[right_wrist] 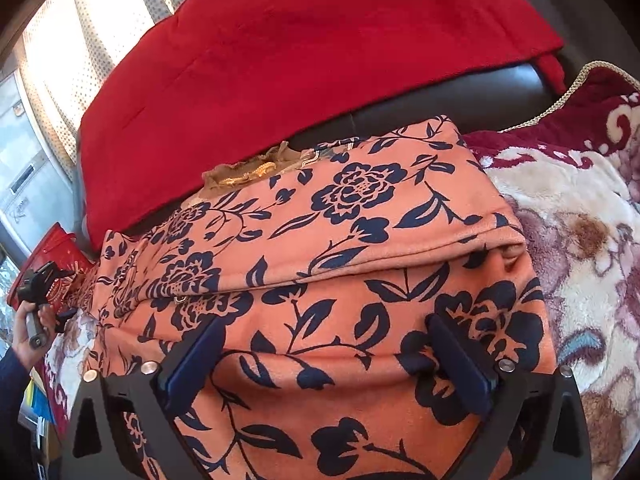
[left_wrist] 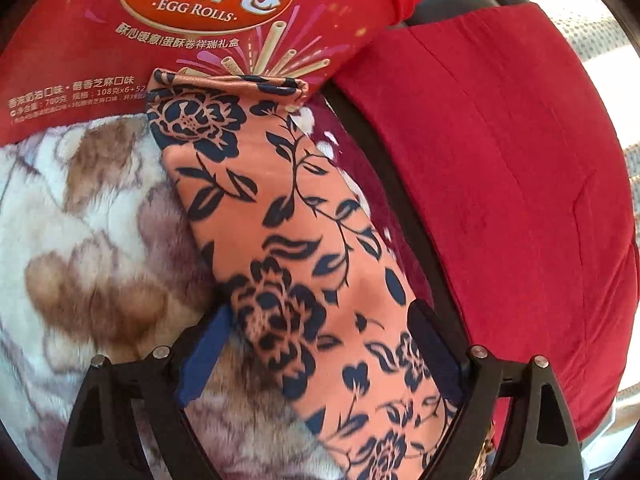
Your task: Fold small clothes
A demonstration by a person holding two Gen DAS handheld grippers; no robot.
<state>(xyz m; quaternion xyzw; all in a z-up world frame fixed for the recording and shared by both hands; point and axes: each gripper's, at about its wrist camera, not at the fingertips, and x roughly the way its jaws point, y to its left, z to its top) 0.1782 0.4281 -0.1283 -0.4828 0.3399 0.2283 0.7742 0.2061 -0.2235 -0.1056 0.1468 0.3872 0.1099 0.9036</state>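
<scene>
- left gripper (left_wrist: 320,344): its jaws stand wide apart over the orange floral garment (left_wrist: 304,216), one blue pad on each side of a long narrow strip of the cloth, neither pad pressing it.
- right gripper (right_wrist: 332,352): jaws also spread wide, hovering low over the folded bulk of the same garment (right_wrist: 360,264); the cloth lies between and under the fingers, not pinched.
- the garment lies on a plush flowered blanket (left_wrist: 80,216), with a folded layer crossing its middle in the right wrist view.
- in the left wrist view the strip's far hemmed end rests against a red egg rolls box (left_wrist: 168,32).
- a red cushion (right_wrist: 304,56) lies just behind the garment, against a dark leather seat (right_wrist: 440,96).
- far left in the right wrist view, a hand (right_wrist: 38,324) holds the other gripper's handle.
</scene>
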